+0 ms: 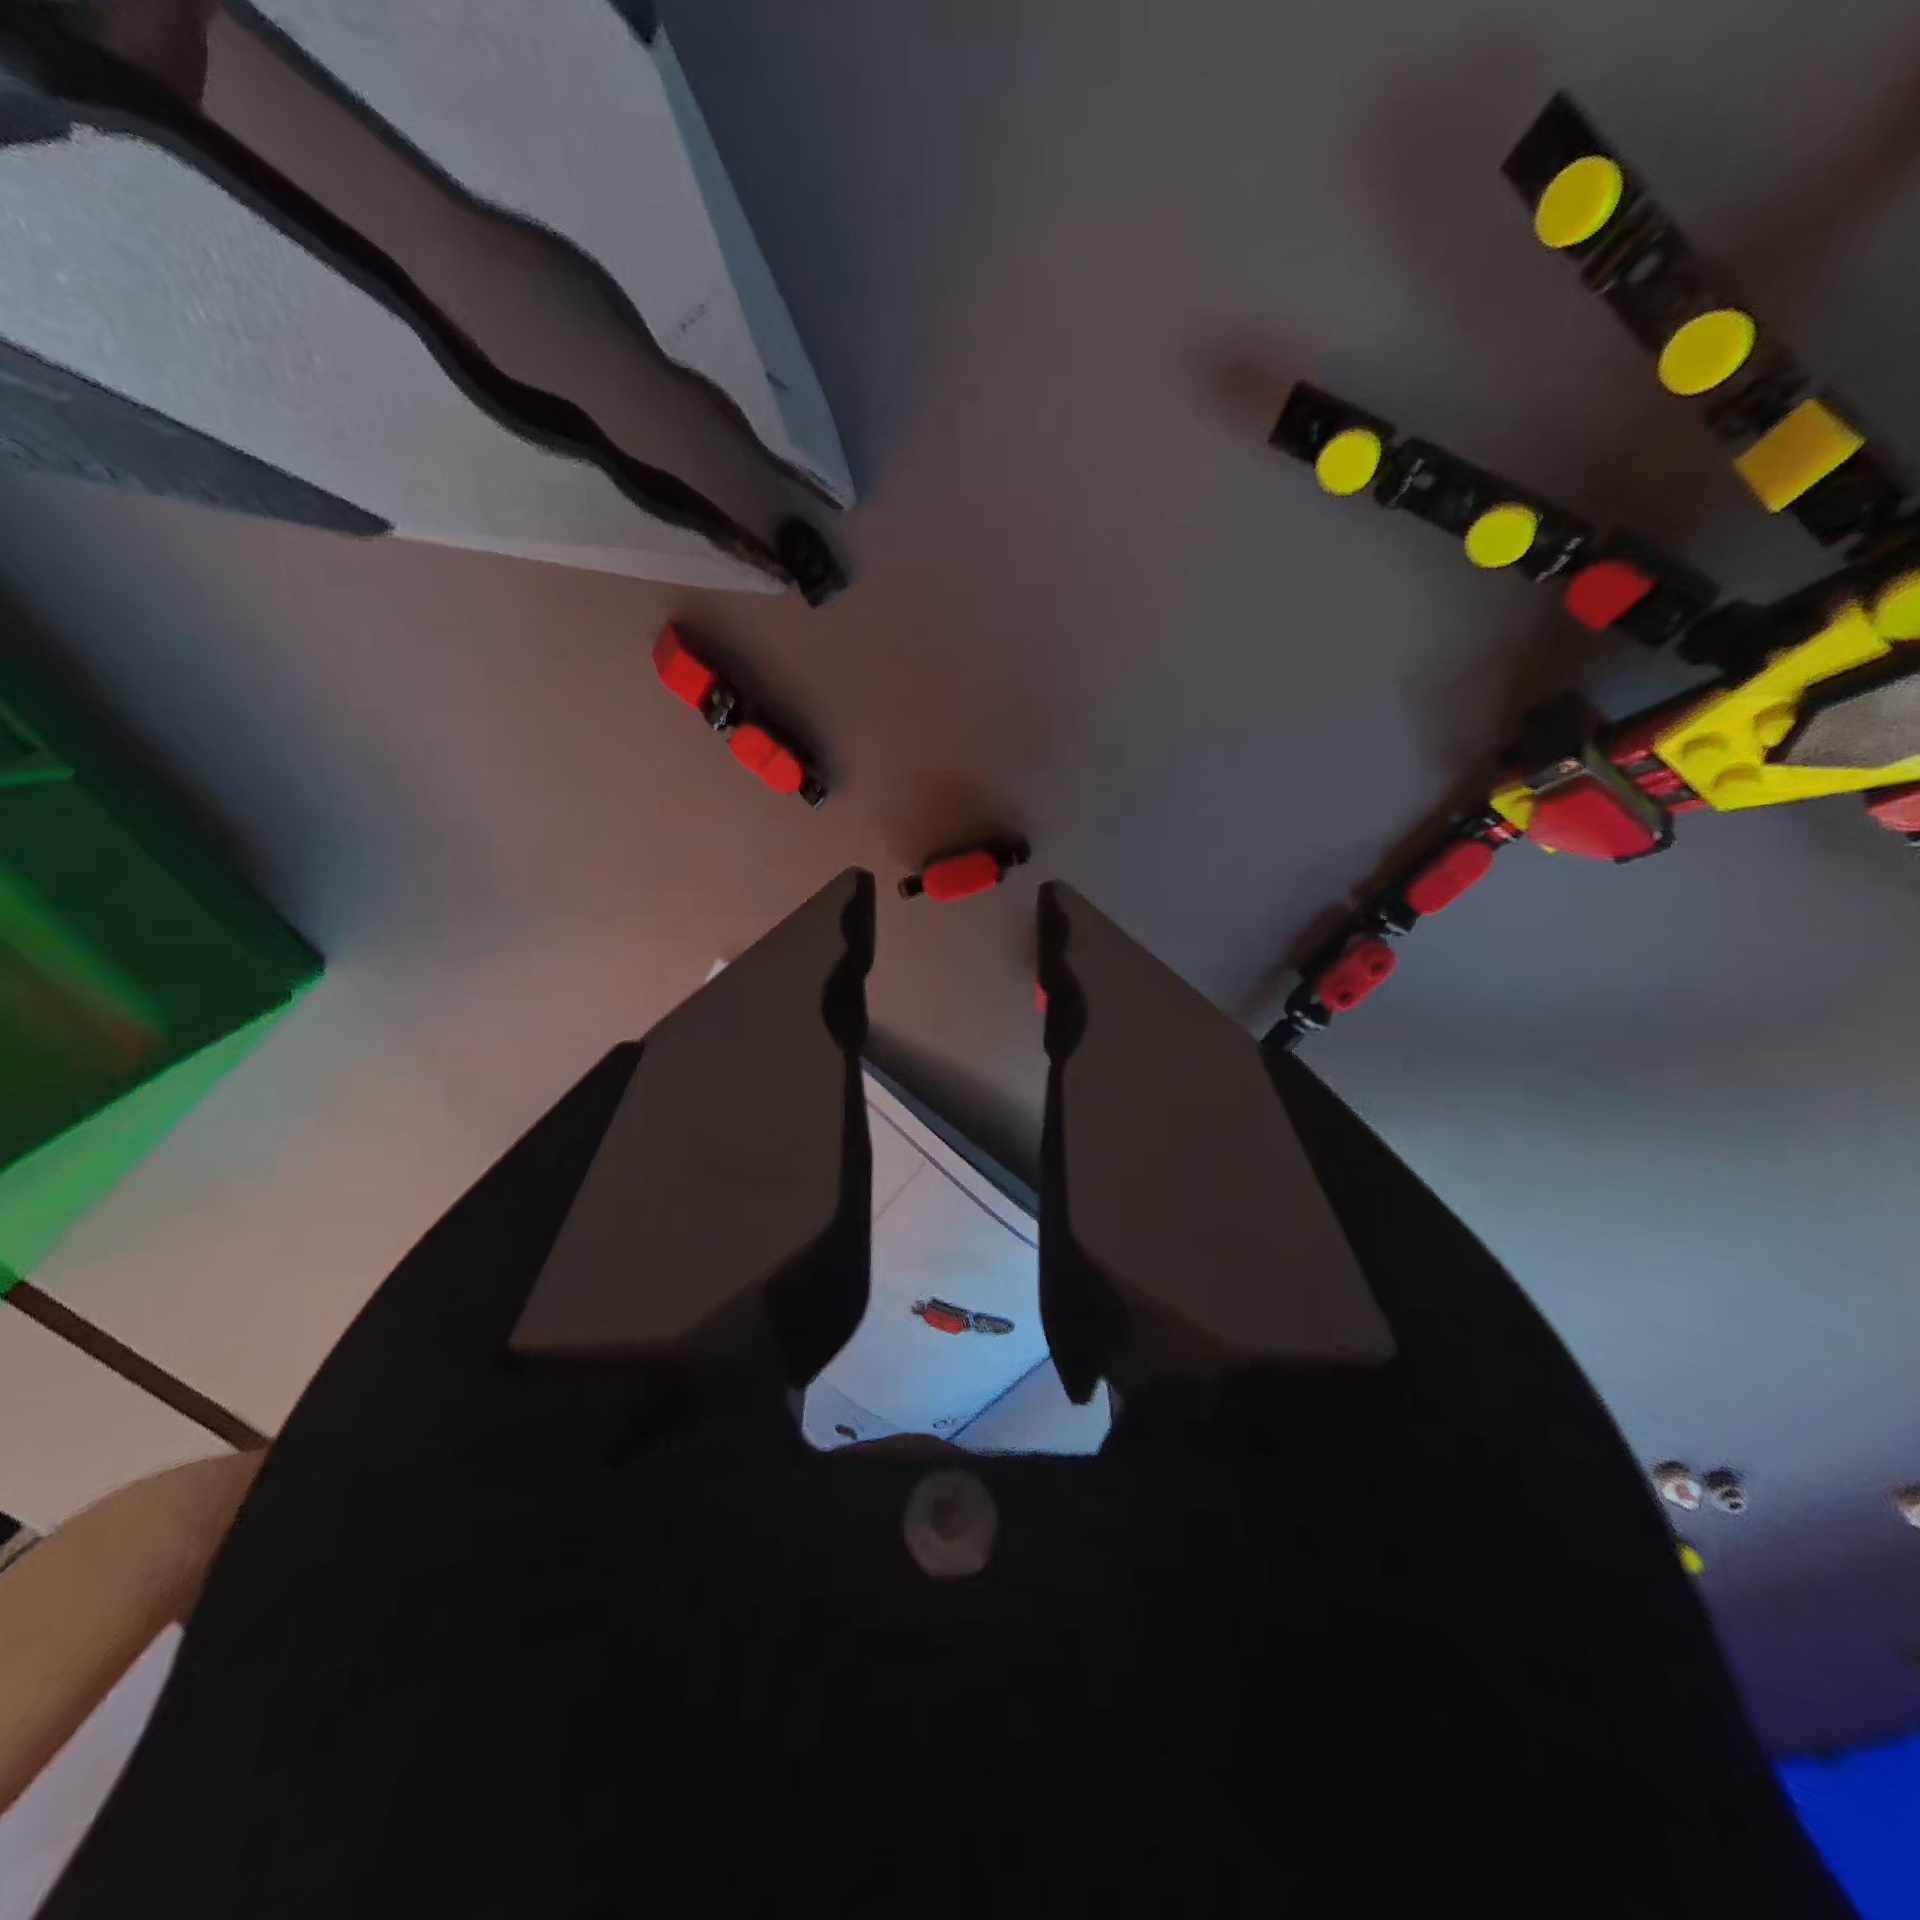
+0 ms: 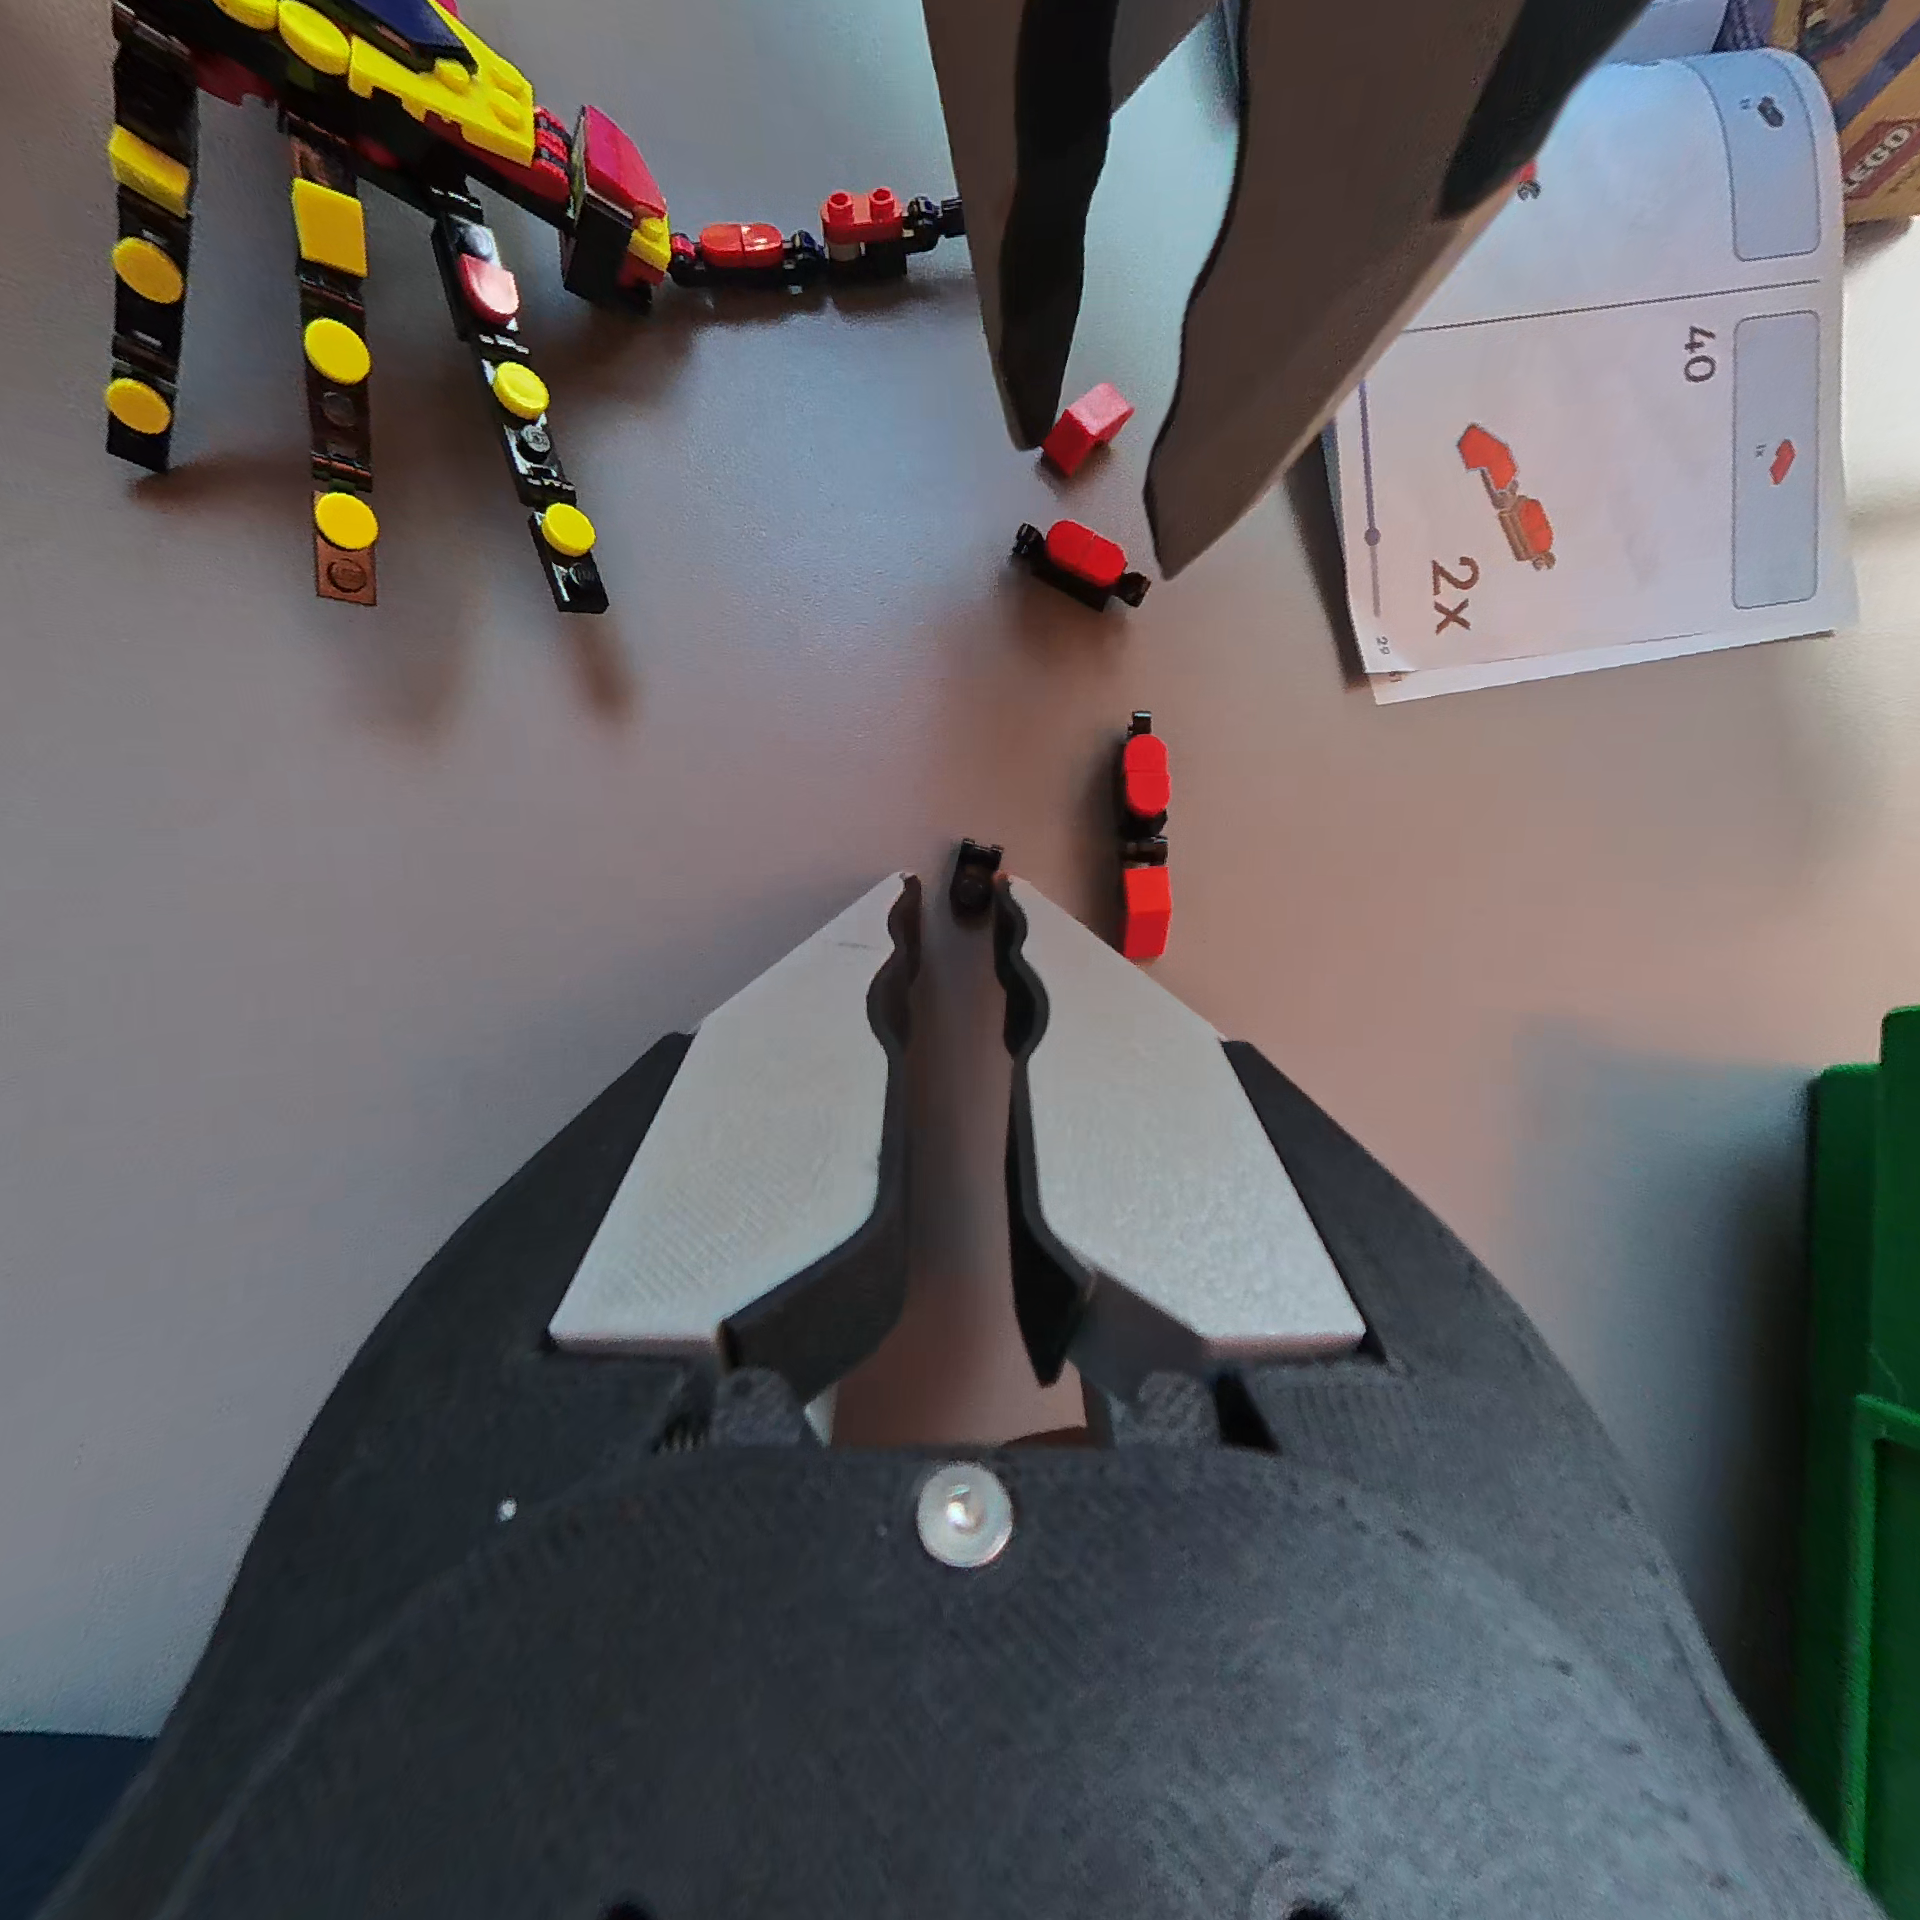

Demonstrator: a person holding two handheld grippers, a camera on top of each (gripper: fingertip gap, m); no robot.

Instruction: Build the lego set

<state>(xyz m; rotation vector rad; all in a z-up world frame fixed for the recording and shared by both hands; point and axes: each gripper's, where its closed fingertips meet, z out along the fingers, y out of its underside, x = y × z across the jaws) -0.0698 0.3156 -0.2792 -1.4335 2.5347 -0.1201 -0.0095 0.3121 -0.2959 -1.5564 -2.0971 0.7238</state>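
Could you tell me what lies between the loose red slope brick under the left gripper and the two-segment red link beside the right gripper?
One short red-and-black link lies there on the table; otherwise bare. The right wrist view shows it, between the red slope brick and the two-segment link.

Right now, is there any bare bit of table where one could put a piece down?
Yes: the wide grey stretch below the striped yellow-dotted strips, left of the right gripper. It is crowded between the two grippers, where the loose red pieces lie beside the instruction booklet and the left gripper.
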